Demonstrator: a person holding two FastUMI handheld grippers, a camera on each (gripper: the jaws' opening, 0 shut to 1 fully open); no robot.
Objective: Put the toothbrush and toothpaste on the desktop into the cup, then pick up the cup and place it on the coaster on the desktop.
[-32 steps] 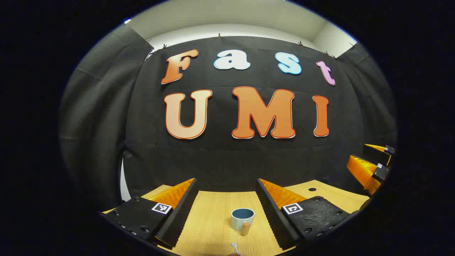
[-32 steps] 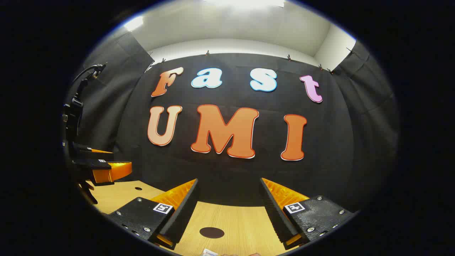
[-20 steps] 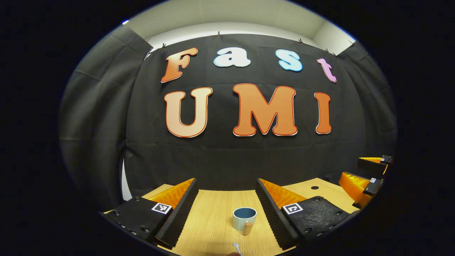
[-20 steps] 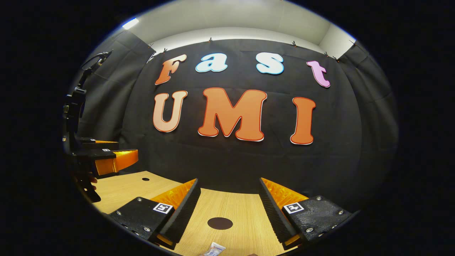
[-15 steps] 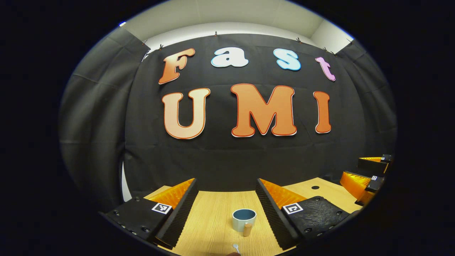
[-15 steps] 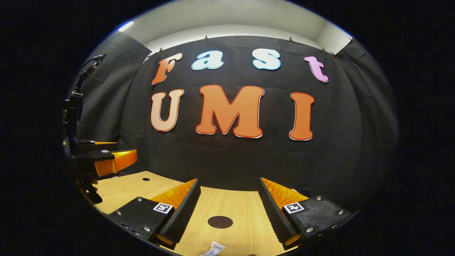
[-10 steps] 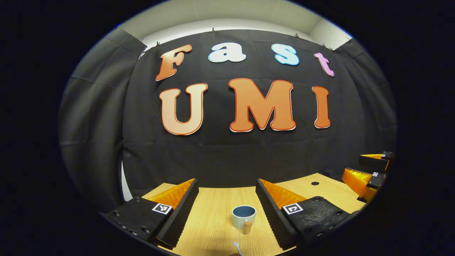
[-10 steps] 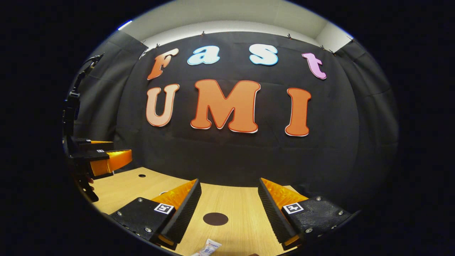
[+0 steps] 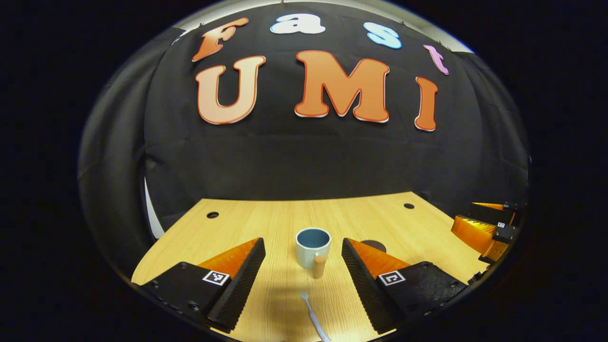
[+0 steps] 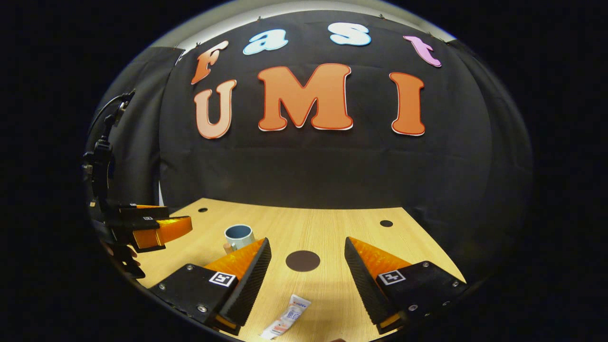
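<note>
A staged recording booth rather than a lived-in room: black cloth (image 9: 304, 156) hangs as a backdrop ahead of the grippers and wraps round both sides, a strip of pale wall (image 10: 266, 12) shows above it, and a bare wooden desktop (image 9: 266, 223) with small round holes lies below.

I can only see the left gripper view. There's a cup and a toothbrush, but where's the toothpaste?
Observer: The toothpaste lies flat on the desk, low in the right gripper view, between the open fingers of the right gripper.
Operator: What's past it?
Observer: The coaster, a whole dark circle just beyond the tube, with nothing on it.
</note>
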